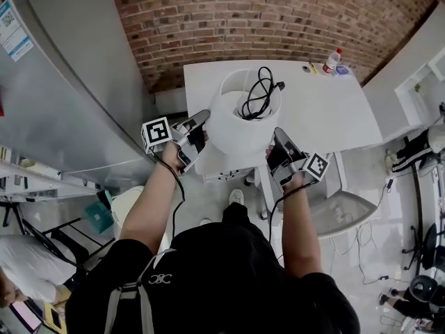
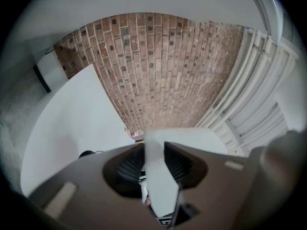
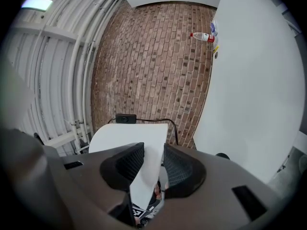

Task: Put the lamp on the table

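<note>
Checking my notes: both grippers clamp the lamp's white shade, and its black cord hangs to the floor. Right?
No: the head view shows the black cord coiled atop the shade, not hanging. The left gripper and right gripper do clamp it.

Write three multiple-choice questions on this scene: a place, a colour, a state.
1. Where is the bottle? A. at the far end of the table B. on the floor C. on a chair
2. The cord's colour? A. white B. black C. red
3. The left tool is: A. open B. shut on the lamp C. lying on the table
Answers: A, it stands near the brick wall; B, dark loops lie in the white lamp; B, its jaws pinch the lamp's wall.
</note>
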The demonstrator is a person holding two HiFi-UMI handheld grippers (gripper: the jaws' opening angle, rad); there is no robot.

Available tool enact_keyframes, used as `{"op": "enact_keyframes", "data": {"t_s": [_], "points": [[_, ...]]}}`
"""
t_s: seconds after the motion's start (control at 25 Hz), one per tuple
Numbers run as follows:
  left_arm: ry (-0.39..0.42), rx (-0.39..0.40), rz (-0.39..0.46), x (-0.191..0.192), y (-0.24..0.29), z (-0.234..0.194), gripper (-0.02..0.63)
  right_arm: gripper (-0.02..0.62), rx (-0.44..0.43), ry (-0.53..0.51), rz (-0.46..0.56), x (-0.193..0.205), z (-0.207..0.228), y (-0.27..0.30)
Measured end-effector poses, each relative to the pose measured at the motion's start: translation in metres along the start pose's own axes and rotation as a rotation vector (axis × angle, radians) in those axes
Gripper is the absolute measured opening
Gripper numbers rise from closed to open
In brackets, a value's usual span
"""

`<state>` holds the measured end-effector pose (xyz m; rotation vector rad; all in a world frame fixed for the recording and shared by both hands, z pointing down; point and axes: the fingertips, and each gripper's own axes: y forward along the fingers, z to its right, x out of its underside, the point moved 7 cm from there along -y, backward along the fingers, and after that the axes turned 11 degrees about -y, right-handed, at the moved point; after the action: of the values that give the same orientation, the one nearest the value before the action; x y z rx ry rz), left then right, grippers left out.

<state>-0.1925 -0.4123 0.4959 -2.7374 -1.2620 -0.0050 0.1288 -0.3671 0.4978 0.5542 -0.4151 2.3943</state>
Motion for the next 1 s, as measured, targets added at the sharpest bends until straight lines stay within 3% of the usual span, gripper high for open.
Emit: {"op": "enact_keyframes", "data": {"t_s": [0.36,0.56,1.0], "points": [[0.011,-0.012,-0.031,-0.016,0.076,-0.018,0.115,0.12,0.024,0.011,0.016,-0.059,0.047,0.01],[-0.034,-0.039,-0.042,-0.022,0.118,-0.038,0.115,0.12,0.035,0.021,0.021,-0.093,0.079,0.017],[-0.043,-0.056,-0.077,-0.038,0.183,-0.079,0.118,0.119,0.06,0.063,0.02,-0.132,0.142,0.025]]}}
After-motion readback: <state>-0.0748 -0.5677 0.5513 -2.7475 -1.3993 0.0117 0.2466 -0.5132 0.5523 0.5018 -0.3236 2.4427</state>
